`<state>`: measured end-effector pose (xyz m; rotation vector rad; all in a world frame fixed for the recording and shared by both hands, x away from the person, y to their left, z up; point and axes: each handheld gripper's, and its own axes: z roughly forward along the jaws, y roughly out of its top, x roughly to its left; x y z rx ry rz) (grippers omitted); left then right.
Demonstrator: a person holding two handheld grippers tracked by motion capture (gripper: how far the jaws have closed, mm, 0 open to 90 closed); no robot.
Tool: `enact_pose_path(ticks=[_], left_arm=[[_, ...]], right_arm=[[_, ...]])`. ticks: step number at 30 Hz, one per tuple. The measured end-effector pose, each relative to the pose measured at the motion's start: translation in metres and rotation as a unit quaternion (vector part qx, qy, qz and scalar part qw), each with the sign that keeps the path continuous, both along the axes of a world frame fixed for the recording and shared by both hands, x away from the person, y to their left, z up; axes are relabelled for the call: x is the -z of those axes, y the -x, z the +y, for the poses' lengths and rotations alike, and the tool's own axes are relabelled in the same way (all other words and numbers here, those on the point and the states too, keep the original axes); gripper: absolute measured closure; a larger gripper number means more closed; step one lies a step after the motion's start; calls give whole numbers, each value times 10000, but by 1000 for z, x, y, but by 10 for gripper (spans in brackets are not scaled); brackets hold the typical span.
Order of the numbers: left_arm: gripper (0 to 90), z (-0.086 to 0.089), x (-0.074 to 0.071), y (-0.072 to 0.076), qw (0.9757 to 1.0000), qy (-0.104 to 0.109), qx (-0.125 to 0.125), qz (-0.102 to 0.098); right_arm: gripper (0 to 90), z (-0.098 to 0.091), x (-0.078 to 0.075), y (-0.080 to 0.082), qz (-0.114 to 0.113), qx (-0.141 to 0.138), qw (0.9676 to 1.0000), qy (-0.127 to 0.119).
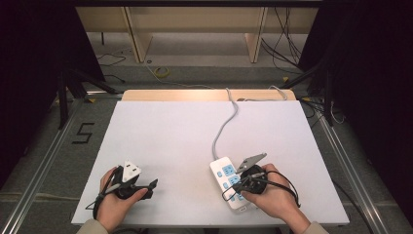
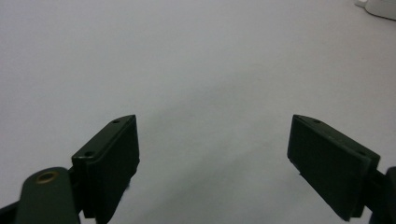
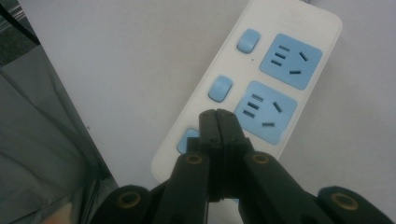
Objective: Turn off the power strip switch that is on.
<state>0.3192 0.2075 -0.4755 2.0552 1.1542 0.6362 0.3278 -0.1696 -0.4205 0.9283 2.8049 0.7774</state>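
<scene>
Meanwhile, right tongs (image 3: 218, 114) closed, tips over power strip (image 3: 261, 79) switches.

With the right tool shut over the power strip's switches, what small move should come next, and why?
Probably a short push down onto the blue switch nearest its tips. The right tool is shut, poised over the white power strip beside that switch, which suggests pressing rather than grasping. The left tool stands open over bare table.

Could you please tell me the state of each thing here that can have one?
Power strip: flat on the table, nothing plugged into the sockets in view, cord attached.
Right claw: shut, empty, tips over the strip's third blue switch.
Left claw: open, empty, above bare table.
</scene>
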Motion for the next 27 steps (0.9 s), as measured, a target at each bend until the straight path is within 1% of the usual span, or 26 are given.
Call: enact_pose_path(ticks=[7,27], left_arm=[[164,0,0,0,10000,15,-7,2],[164,0,0,0,10000,21,-8,-7]], right_arm=[[900,6,-1,0,17,-90,9999,42],[900,14,2,2,155,-174,9996,187]])
